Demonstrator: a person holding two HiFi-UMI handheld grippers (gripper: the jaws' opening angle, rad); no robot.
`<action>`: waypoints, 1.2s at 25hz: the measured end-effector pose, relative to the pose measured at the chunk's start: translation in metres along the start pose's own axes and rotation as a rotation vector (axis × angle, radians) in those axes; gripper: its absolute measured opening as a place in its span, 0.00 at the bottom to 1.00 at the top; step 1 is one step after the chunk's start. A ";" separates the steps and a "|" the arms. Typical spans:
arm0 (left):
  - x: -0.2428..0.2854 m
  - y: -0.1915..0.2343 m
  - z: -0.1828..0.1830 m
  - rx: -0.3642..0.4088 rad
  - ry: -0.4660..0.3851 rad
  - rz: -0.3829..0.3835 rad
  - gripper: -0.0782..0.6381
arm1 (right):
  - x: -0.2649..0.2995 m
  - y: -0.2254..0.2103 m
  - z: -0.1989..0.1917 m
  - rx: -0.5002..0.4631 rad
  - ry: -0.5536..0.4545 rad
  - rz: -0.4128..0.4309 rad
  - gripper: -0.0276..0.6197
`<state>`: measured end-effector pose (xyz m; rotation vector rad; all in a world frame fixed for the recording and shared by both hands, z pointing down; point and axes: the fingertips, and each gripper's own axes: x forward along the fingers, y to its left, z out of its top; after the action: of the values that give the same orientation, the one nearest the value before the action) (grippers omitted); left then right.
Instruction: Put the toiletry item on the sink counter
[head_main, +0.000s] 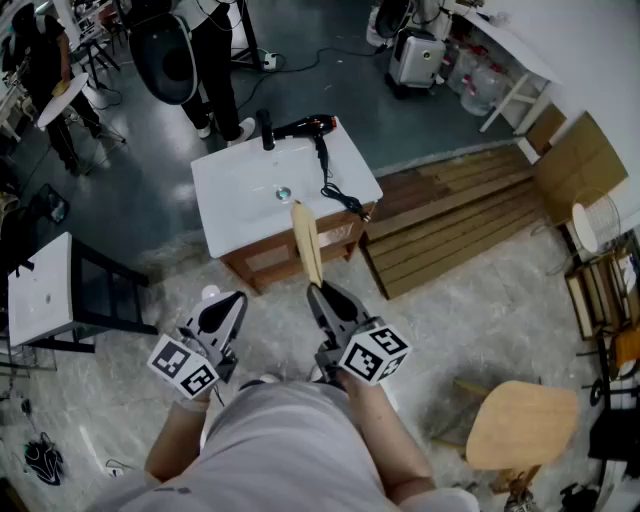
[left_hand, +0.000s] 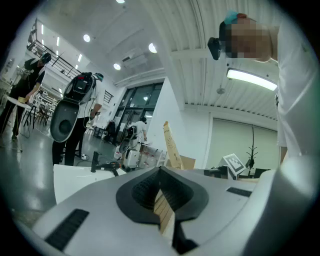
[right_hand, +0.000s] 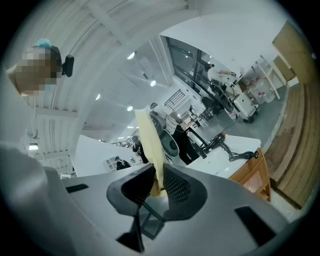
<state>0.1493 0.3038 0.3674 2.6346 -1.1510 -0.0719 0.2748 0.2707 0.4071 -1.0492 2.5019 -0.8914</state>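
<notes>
- Toiletry item (head_main: 307, 240), a long pale flat strip, sits at frame centre in the head view, pinched at its lower end by the right gripper (head_main: 318, 290).
- Its long axis runs up-frame from the jaws, with the far tip aimed at the white sink counter (head_main: 240, 190), which lies straight ahead, above centre.
- Left gripper (head_main: 228, 303), at lower left, has its jaws together with nothing in them.

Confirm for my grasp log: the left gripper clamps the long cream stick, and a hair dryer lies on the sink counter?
Wrong gripper: the right gripper clamps the long cream stick, per the right gripper view. The hair dryer does lie on the sink counter.
</notes>
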 end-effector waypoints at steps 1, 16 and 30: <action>0.002 -0.001 -0.001 -0.005 -0.001 0.001 0.13 | -0.002 -0.002 0.001 0.001 -0.002 0.002 0.14; 0.041 -0.037 -0.023 0.000 0.018 0.050 0.13 | -0.035 -0.035 0.024 0.043 -0.031 0.062 0.14; 0.055 0.011 -0.031 -0.019 0.021 0.061 0.13 | 0.002 -0.058 0.019 0.081 -0.011 0.043 0.14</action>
<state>0.1836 0.2632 0.4039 2.5751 -1.2163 -0.0427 0.3135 0.2297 0.4299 -0.9687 2.4475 -0.9635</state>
